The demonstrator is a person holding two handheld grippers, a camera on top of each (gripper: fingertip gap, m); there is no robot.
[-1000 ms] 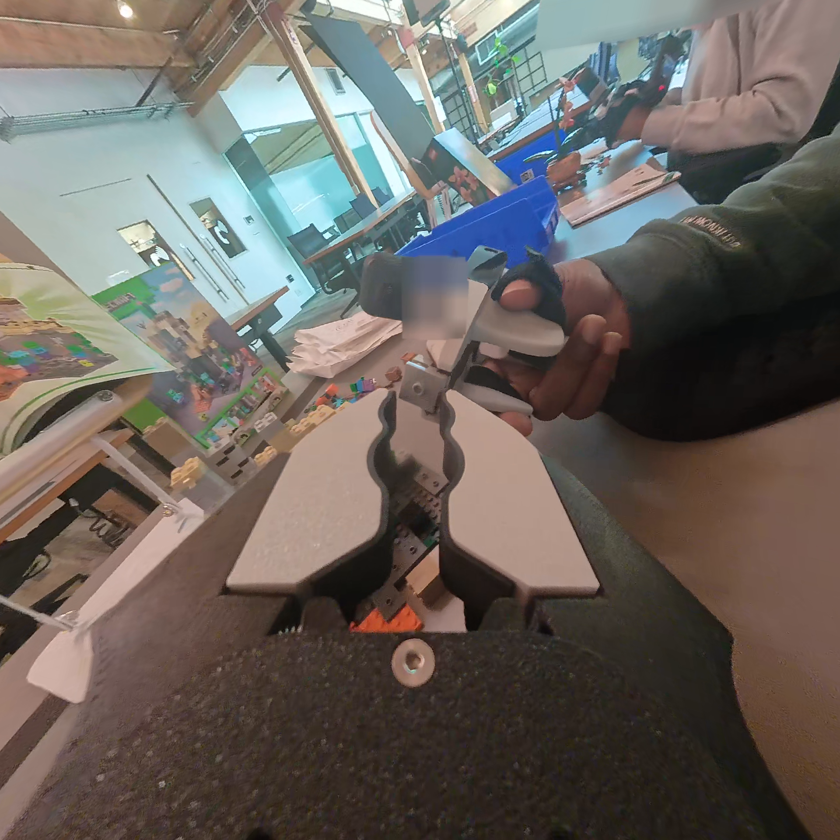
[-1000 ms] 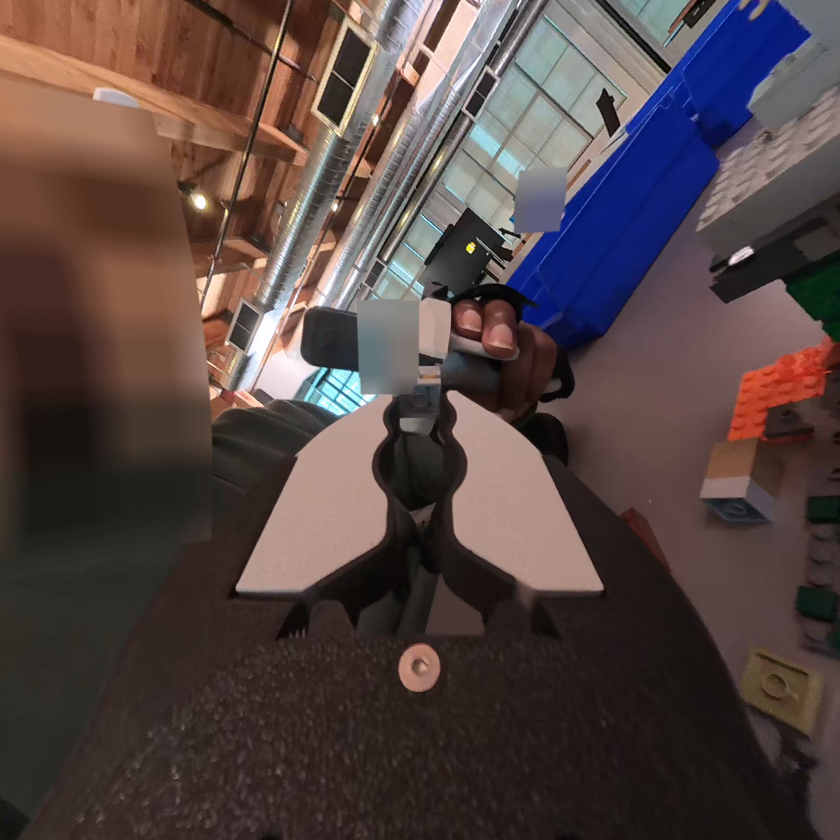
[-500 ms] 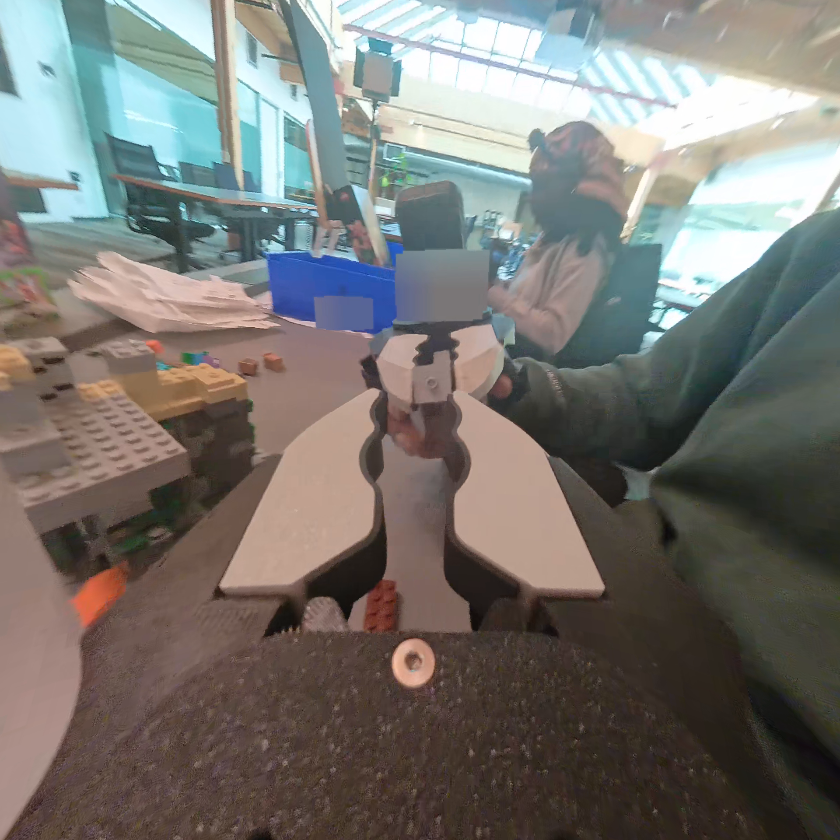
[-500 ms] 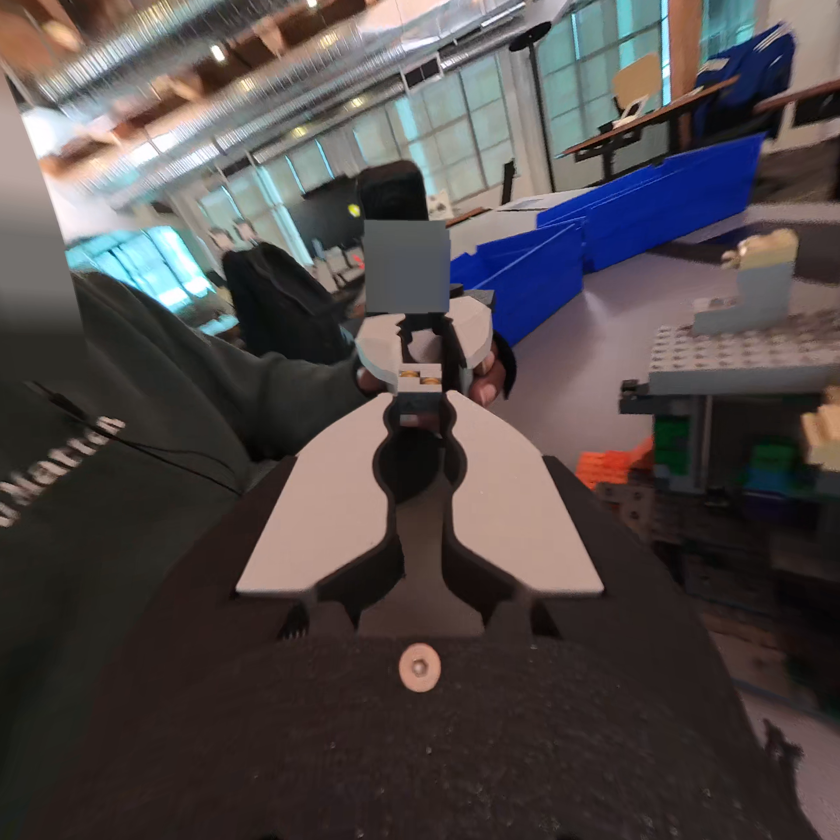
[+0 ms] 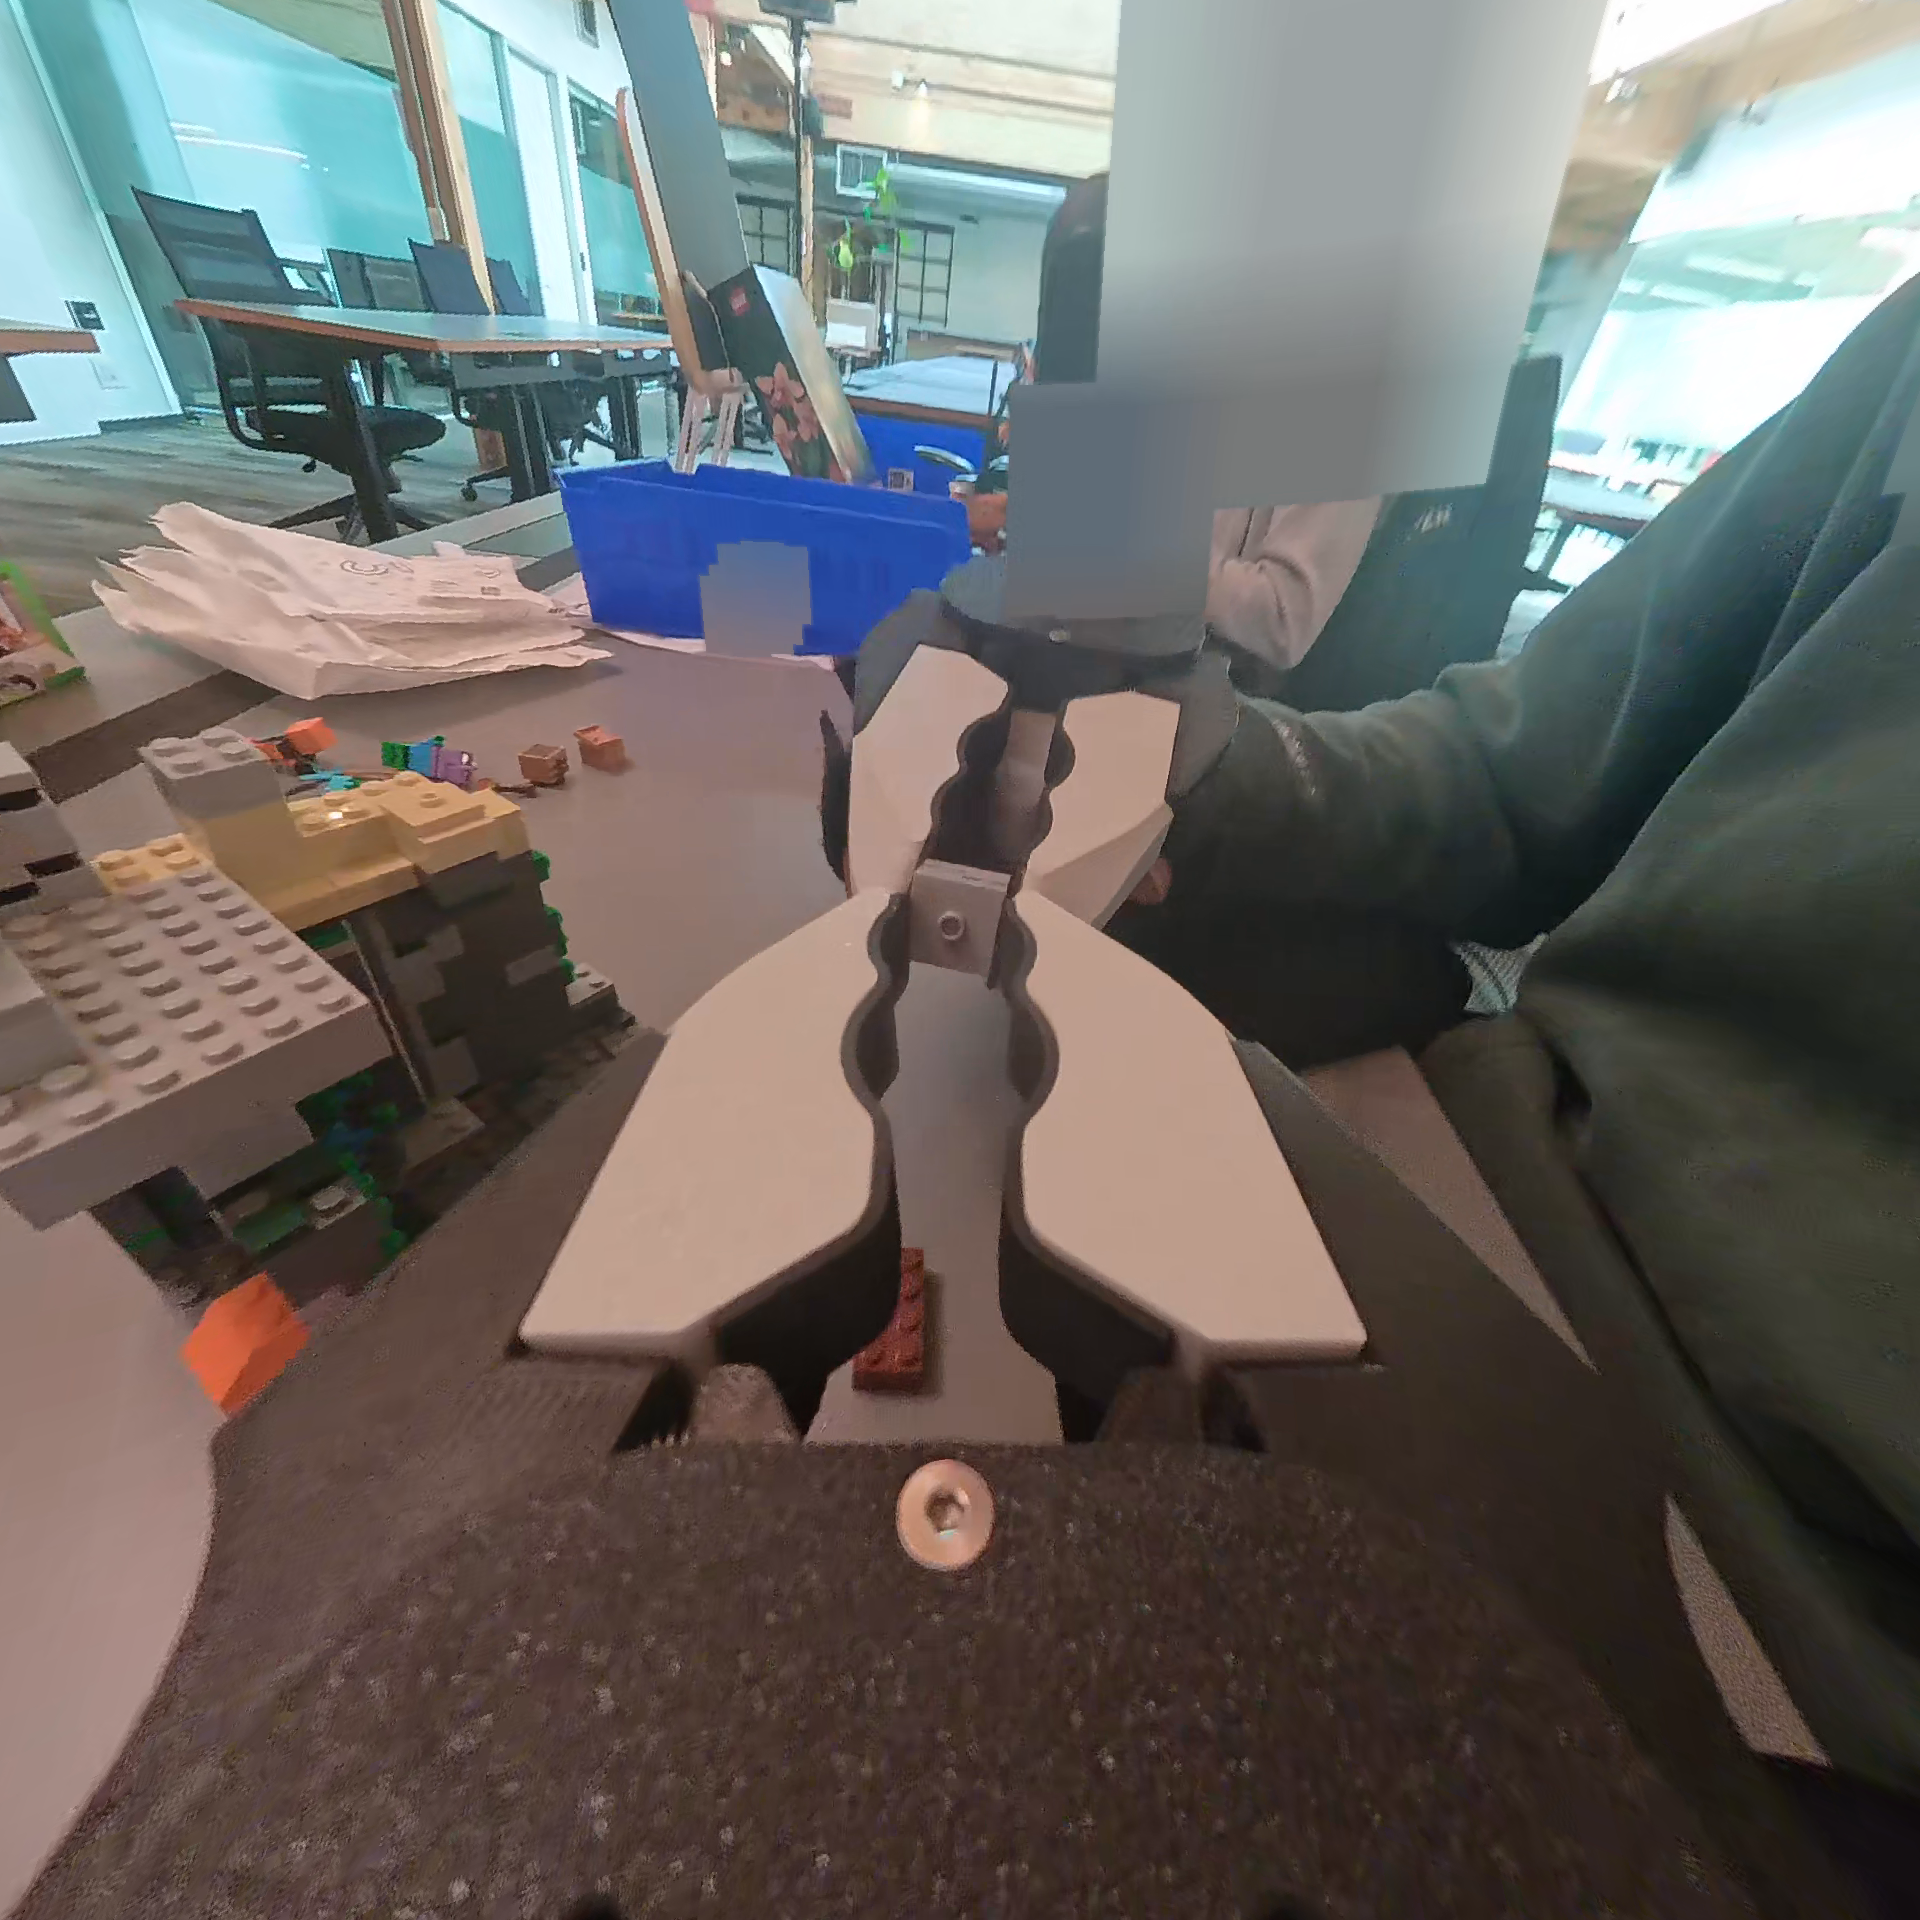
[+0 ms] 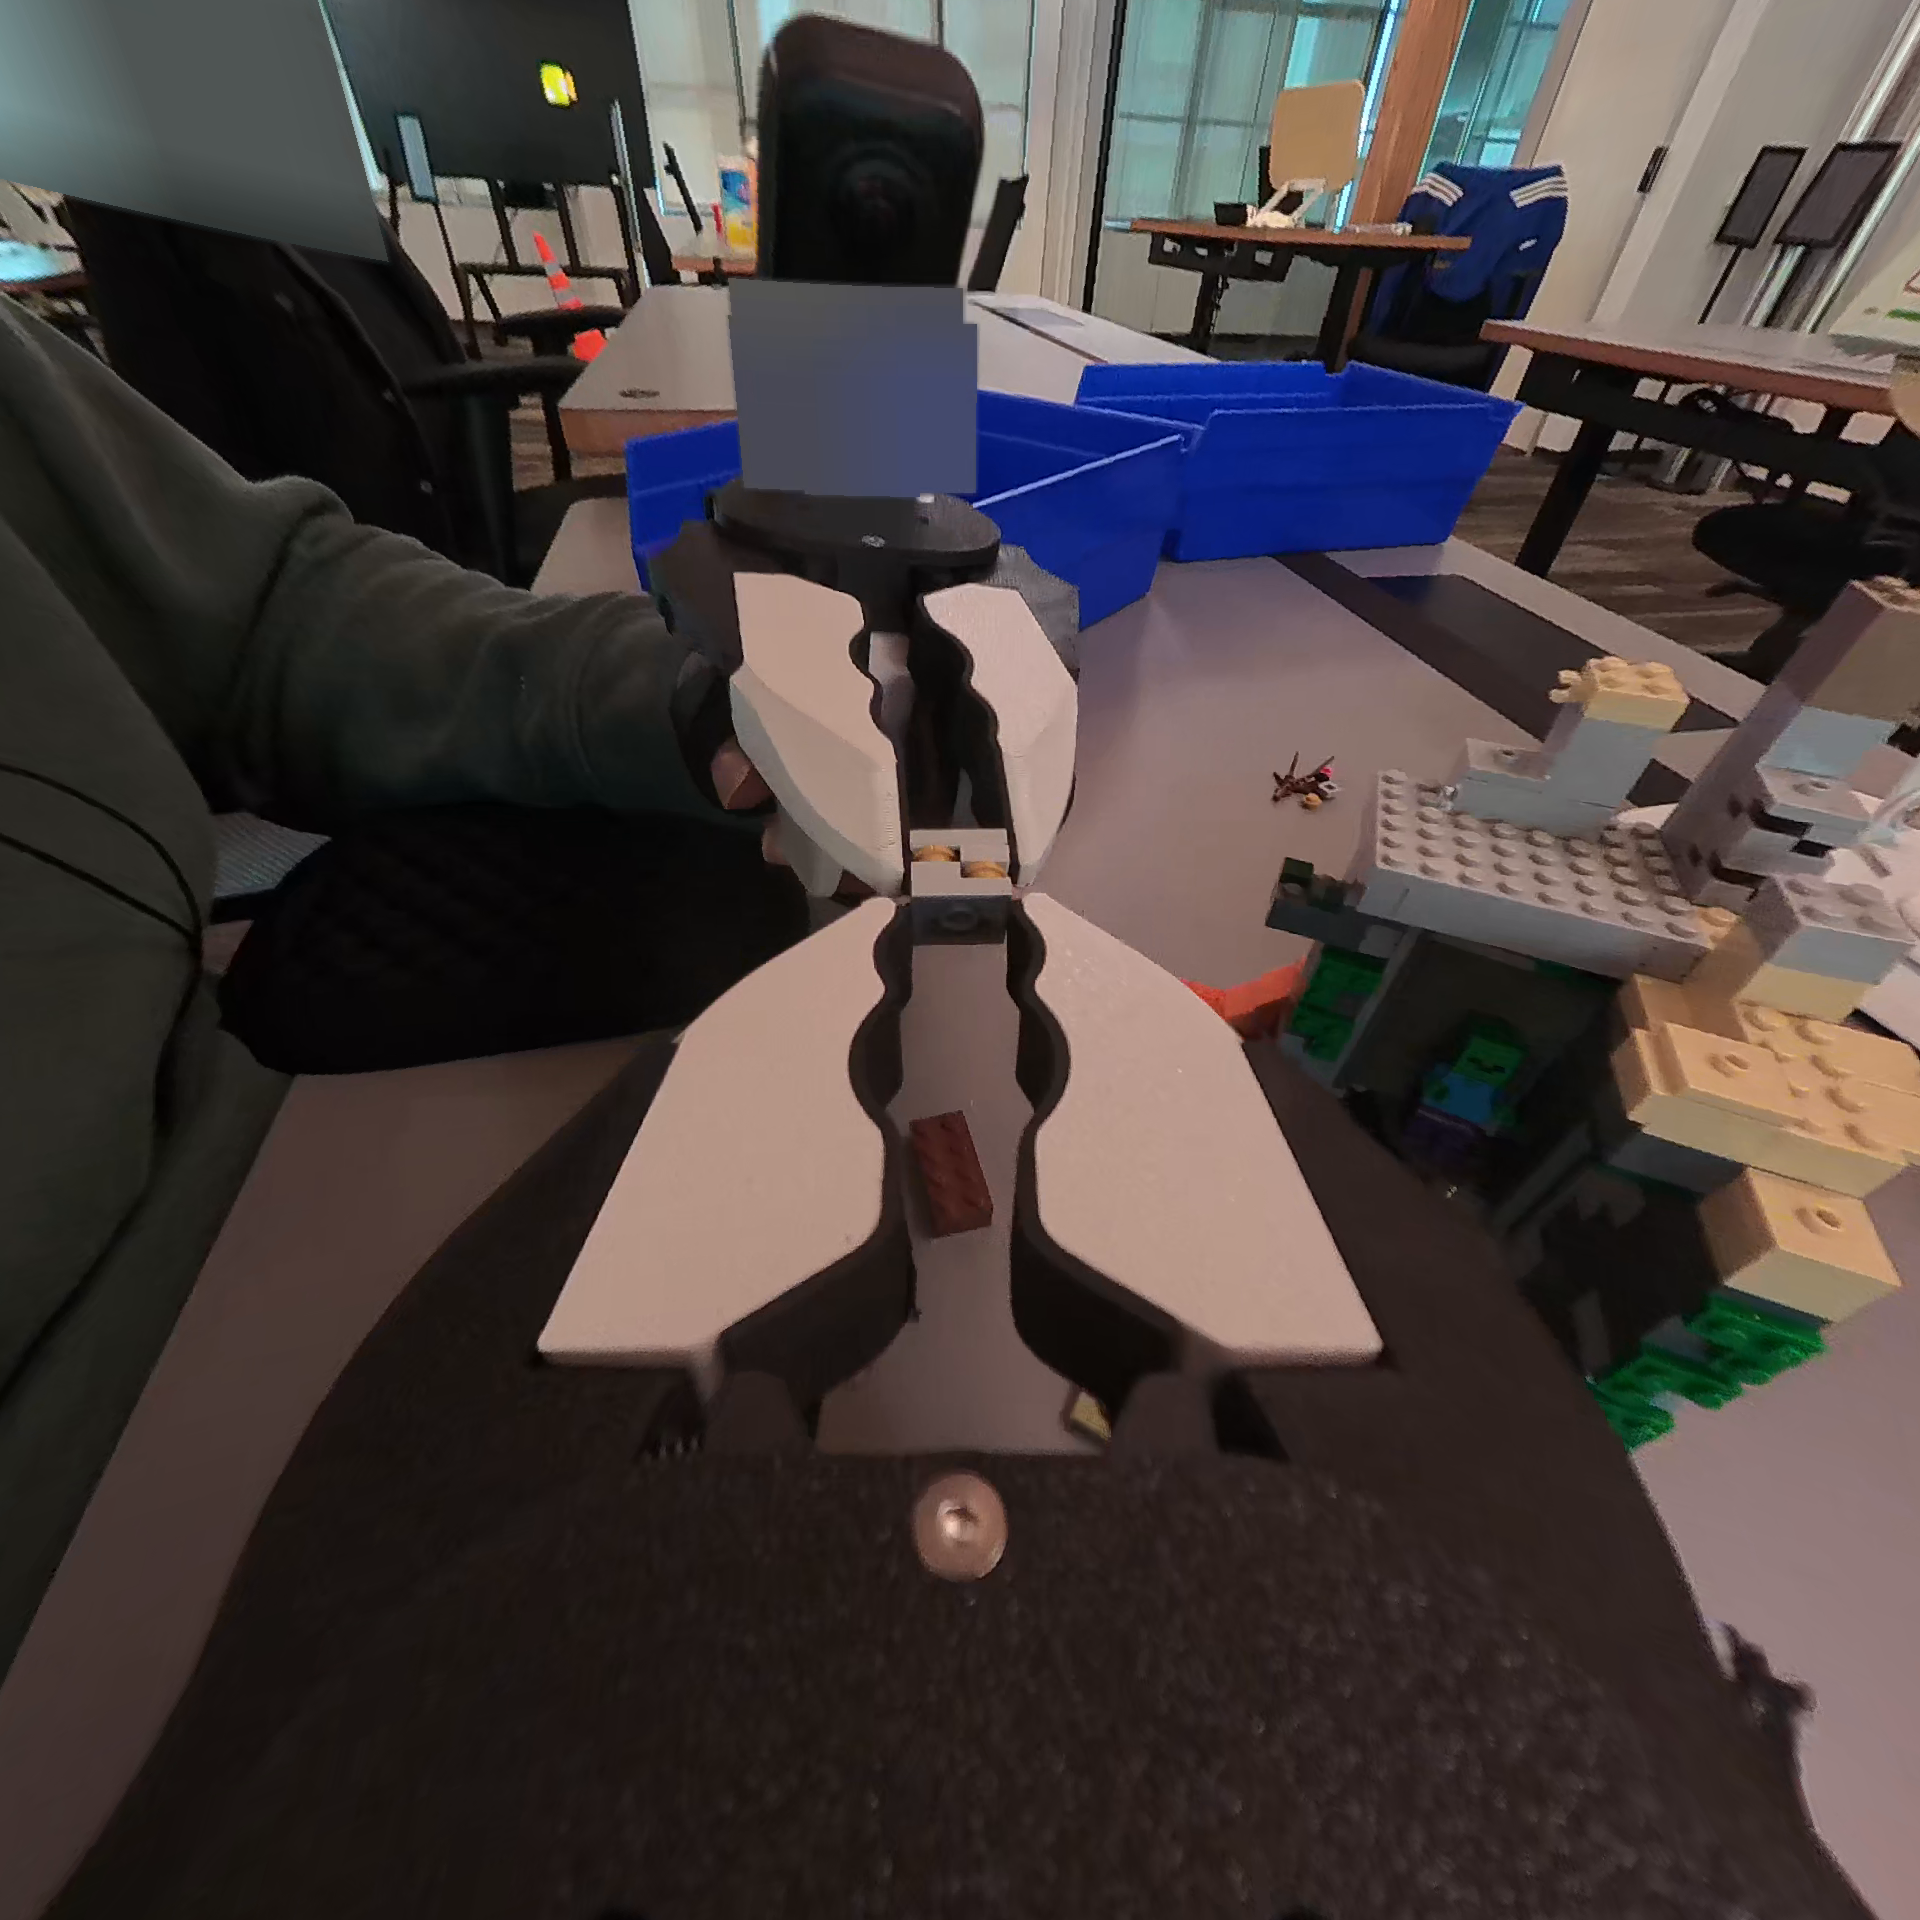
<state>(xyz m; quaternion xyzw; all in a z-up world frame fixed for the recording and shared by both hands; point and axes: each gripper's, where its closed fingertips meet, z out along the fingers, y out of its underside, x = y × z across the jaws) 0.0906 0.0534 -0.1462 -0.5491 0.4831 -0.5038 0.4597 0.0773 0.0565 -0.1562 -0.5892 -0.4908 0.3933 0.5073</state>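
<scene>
1. Here, the left gripper (image 5: 948, 925) is closed on a small grey brick (image 5: 958, 928), pinched at its fingertips, with one stud on the face toward the camera.
2. The right gripper (image 6: 958, 920) is closed too, on a dark grey brick (image 6: 957, 920) at its tips. A pale piece with tan studs (image 6: 961, 868) sits directly against that brick, between the tips of the other gripper facing it.
3. Both bricks look hard, light and smooth-sided, so likely slippery; judging by shape, the flat opposite sides are the best place to pinch.
4. Taking the held bricks as landmark: the two grippers meet tip to tip there, above the grey table (image 5: 665, 831).
5. Below them a brown studded plate (image 6: 951, 1172) lies flat on the table.
6. Beside them stands a blocky brick model (image 6: 1621, 935), grey studded slabs over tan and green blocks.
7. Beyond them are blue plastic bins (image 6: 1299, 468) and a heap of crumpled white paper (image 5: 332, 613).
</scene>
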